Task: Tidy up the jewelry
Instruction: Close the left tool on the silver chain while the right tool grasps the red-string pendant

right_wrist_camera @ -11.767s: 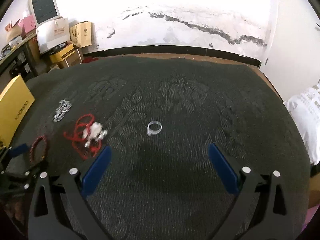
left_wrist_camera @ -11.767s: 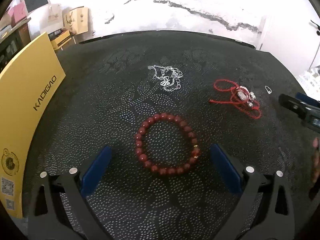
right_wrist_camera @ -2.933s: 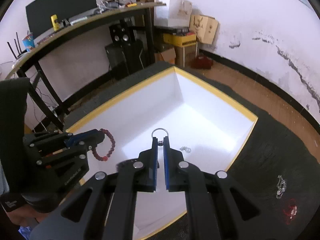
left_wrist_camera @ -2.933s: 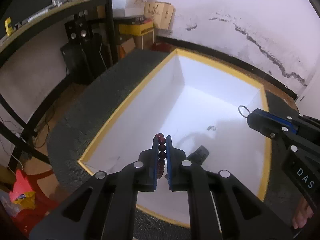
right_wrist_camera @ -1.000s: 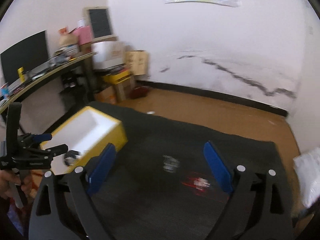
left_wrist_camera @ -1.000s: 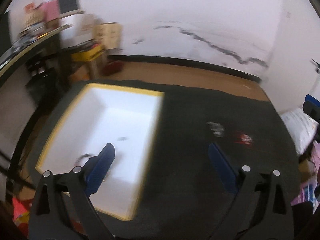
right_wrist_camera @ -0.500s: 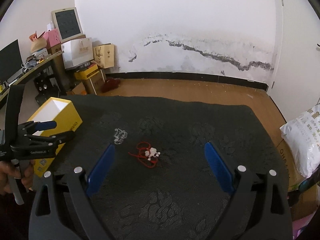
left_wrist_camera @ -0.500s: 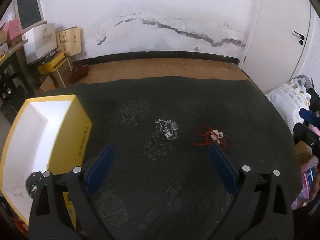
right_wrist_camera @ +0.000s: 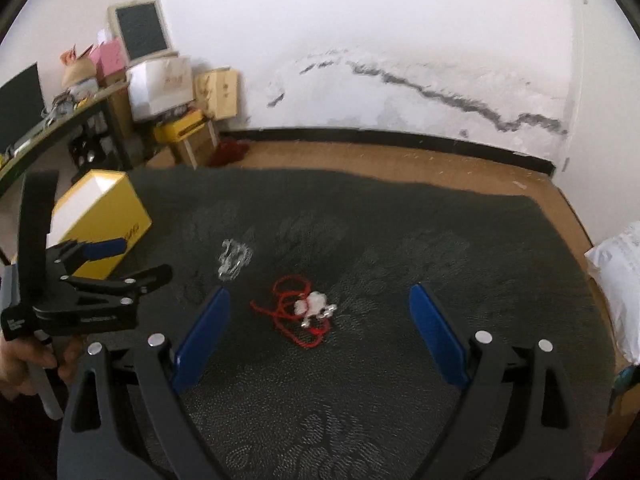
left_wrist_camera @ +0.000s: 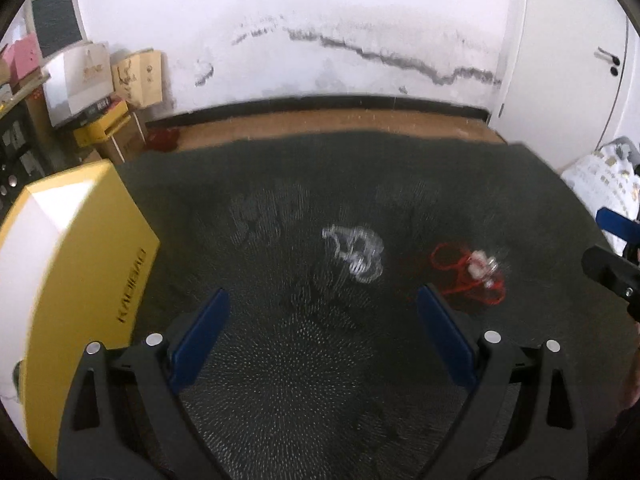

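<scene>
a lived-in home room: stacked boxes, cluttered shelf, stained wall

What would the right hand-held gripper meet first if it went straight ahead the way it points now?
Most likely the red cord necklace on the dark cloth. It lies ahead of the open right hand-held gripper, within the span of its fingers, left of centre. Depth is hard to judge through the fisheye.

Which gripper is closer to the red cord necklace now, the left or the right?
Right. The right gripper, open, has the red cord necklace between its fingers. The left gripper, also open, faces the silver chain; the necklace lies beyond its right finger.
</scene>
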{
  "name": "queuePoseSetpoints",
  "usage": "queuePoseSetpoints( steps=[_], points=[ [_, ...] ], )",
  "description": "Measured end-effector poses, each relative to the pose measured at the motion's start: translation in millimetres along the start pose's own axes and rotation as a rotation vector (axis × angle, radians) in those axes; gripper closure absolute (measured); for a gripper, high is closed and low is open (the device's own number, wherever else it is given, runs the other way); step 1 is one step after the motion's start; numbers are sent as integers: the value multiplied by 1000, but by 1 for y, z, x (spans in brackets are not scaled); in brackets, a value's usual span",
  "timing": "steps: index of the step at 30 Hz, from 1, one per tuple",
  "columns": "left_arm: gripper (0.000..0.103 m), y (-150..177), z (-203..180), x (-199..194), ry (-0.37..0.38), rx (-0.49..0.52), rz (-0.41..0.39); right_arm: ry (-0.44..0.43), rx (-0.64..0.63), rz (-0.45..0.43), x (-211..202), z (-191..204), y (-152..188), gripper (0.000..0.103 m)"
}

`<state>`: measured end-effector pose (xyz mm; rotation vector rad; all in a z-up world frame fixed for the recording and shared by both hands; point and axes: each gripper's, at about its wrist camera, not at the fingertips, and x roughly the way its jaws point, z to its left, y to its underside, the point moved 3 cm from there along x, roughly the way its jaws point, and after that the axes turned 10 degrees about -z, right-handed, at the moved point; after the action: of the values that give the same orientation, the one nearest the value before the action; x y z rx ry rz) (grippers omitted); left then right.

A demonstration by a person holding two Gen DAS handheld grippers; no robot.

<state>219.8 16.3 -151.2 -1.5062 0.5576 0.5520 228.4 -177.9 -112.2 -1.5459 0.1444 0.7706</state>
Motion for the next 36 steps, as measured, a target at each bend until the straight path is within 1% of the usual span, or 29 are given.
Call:
queuePoseSetpoints(
  steps=[1, 2, 4, 6, 7, 9, 10, 11, 12, 14, 16, 18, 22, 24, 30, 34, 36],
  points=[
    [11, 2, 1, 6, 2, -1, 10, 1, -8, 36, 10, 4, 4, 15],
    [11, 5, 2, 15, -1, -1, 27, -19, -17, 56, 17, 8, 7, 15],
    [11, 7, 6, 27, 8, -17, 47, -19, -55, 55, 23, 15, 10, 15],
    [11, 10, 9, 42, 19, -37, 87, -14, -76, 93, 36, 19, 20, 15],
    [11, 11, 10, 47, 29, -40, 95, -18, -73, 108, 42, 19, 24, 15],
    [11, 14, 12, 55, 17, -34, 99, -17, -71, 151, 55, 19, 34, 15],
    [11, 16, 12, 61, 14, -29, 117, -22, -75, 161, 59, 19, 37, 15],
    [11, 19, 11, 64, 27, -29, 125, -22, -79, 161, 62, 19, 39, 15],
    [11, 20, 9, 67, 32, -27, 123, -16, -85, 173, 67, 19, 43, 15],
    [11, 20, 5, 71, 17, 11, 107, -16, -82, 192, 75, 17, 48, 15],
    [11, 18, -1, 75, 23, 39, 98, -11, -79, 200, 83, 14, 51, 15],
    [6, 17, -5, 81, 26, 60, 90, -11, -71, 212, 90, 12, 54, 15],
    [6, 11, -9, 90, 44, 73, 74, -13, -91, 205, 100, 14, 56, 15],
    [6, 7, -10, 94, 51, 78, 73, -16, -80, 205, 105, 12, 53, 15],
    [6, -2, -12, 102, 51, 84, 72, -19, -95, 210, 111, 13, 52, 15],
    [6, -4, -11, 103, 50, 86, 71, -24, -93, 204, 112, 14, 50, 22],
    [8, -4, -10, 103, 50, 87, 69, -25, -92, 200, 113, 15, 49, 28]
  ],
)
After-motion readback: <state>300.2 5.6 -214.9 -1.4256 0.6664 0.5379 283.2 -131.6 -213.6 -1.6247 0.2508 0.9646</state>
